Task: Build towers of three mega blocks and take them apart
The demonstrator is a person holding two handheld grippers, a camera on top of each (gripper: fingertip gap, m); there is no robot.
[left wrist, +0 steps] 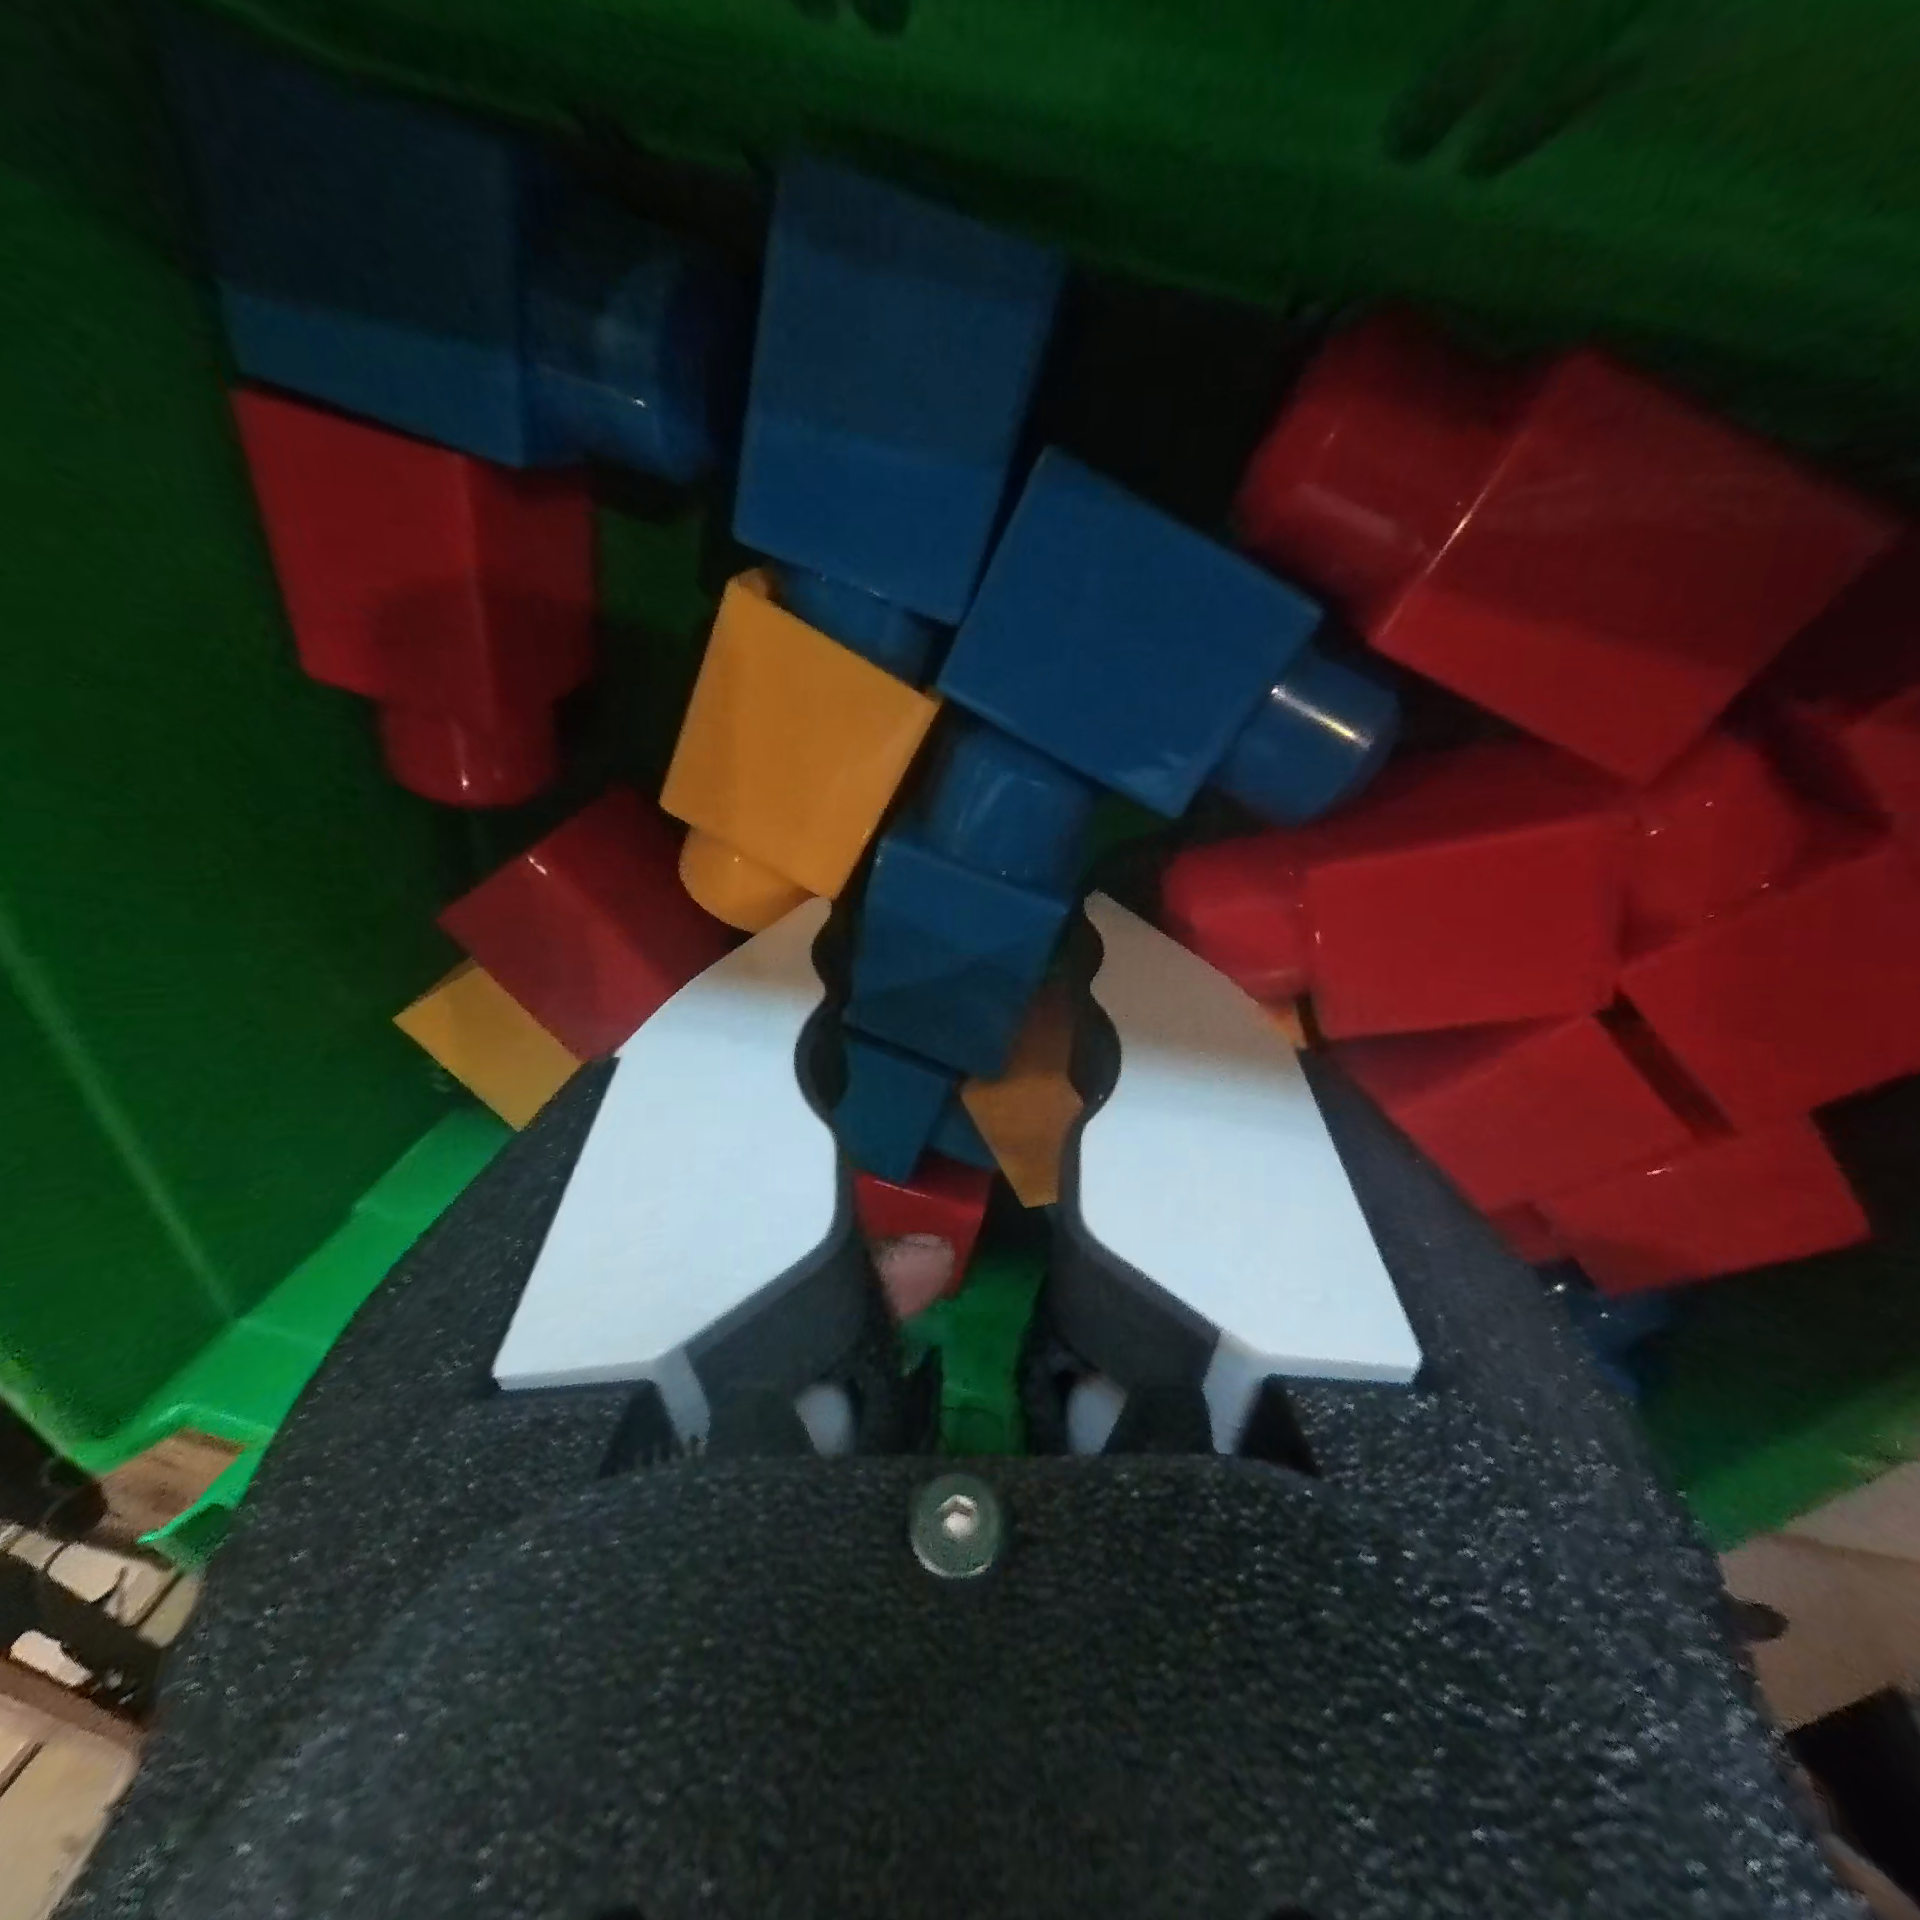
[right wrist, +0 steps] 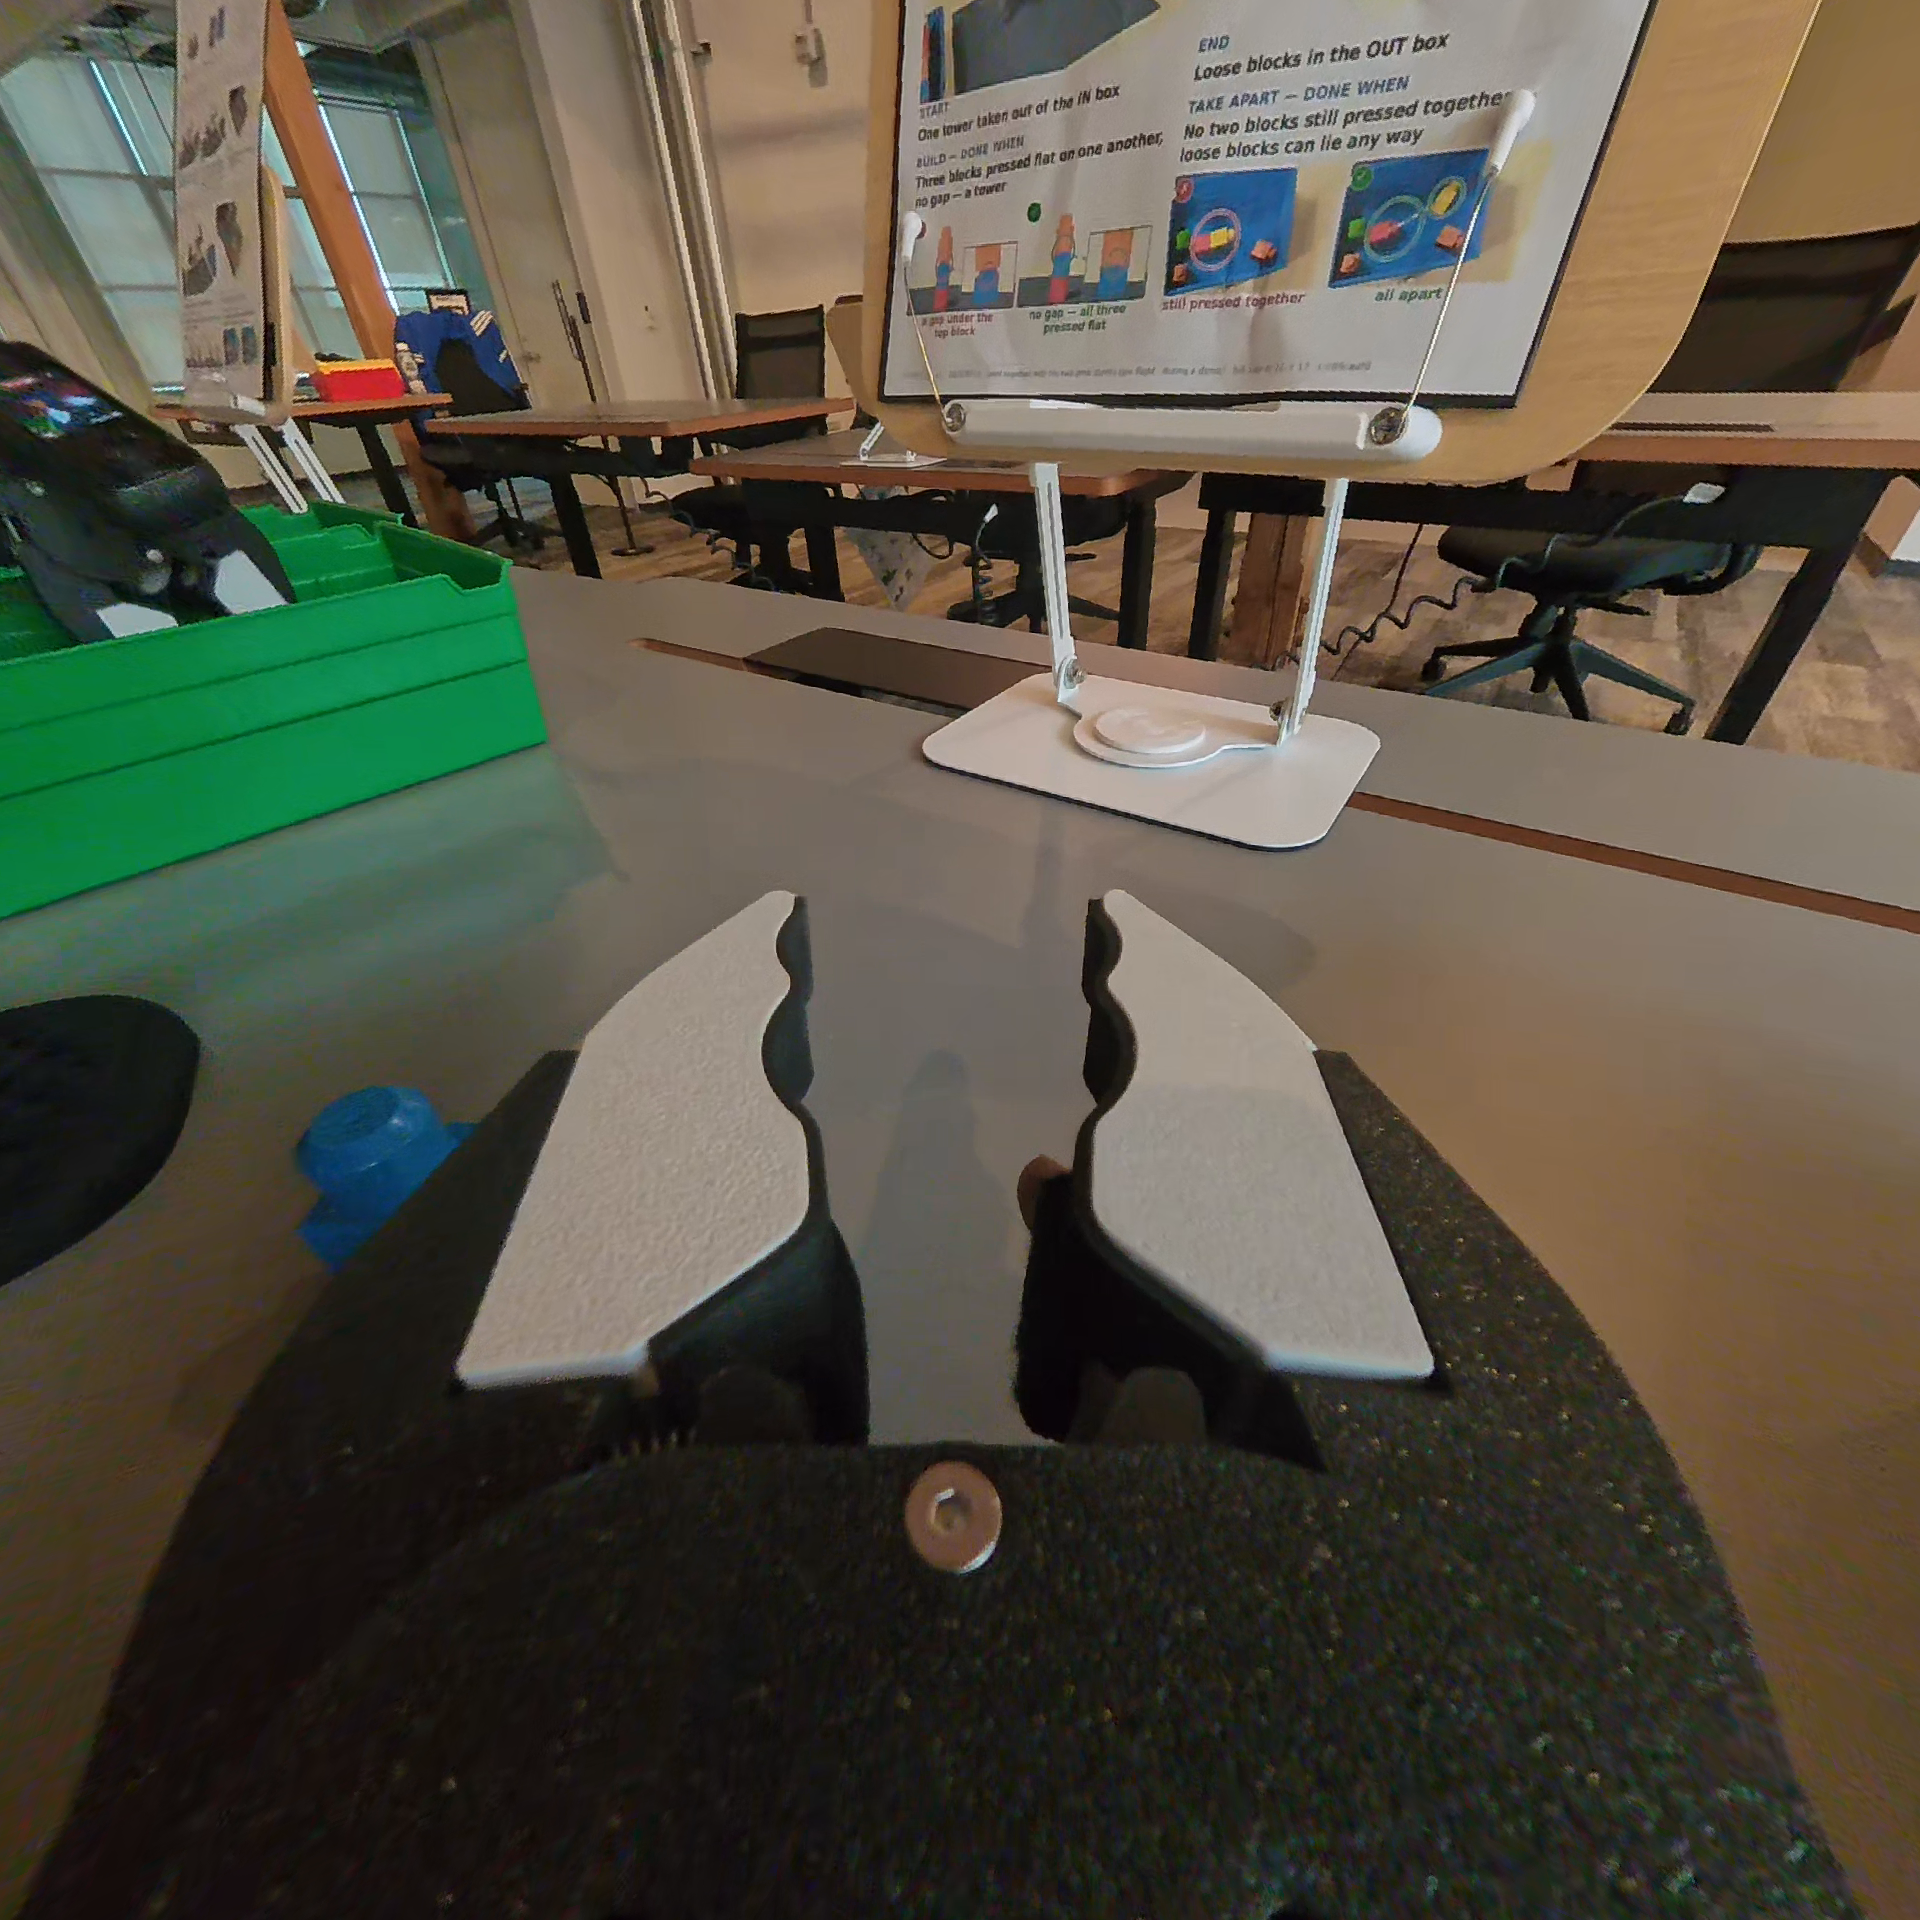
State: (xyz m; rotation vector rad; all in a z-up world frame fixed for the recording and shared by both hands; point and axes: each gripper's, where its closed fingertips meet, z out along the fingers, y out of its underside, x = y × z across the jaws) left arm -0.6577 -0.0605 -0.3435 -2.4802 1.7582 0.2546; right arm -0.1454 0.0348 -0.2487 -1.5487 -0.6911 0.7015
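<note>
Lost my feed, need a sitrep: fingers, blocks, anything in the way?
Left gripper inside green bin, shut on blue block. Right gripper open, empty, over grey table. Loose red blocks crowd the grasp.

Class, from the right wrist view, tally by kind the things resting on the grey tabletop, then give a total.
Green plastic bin: 1
White metal document stand: 1
Blue plastic mega block: 1
Black round pad, cut off by the picture's edge: 1
Total: 4
</note>
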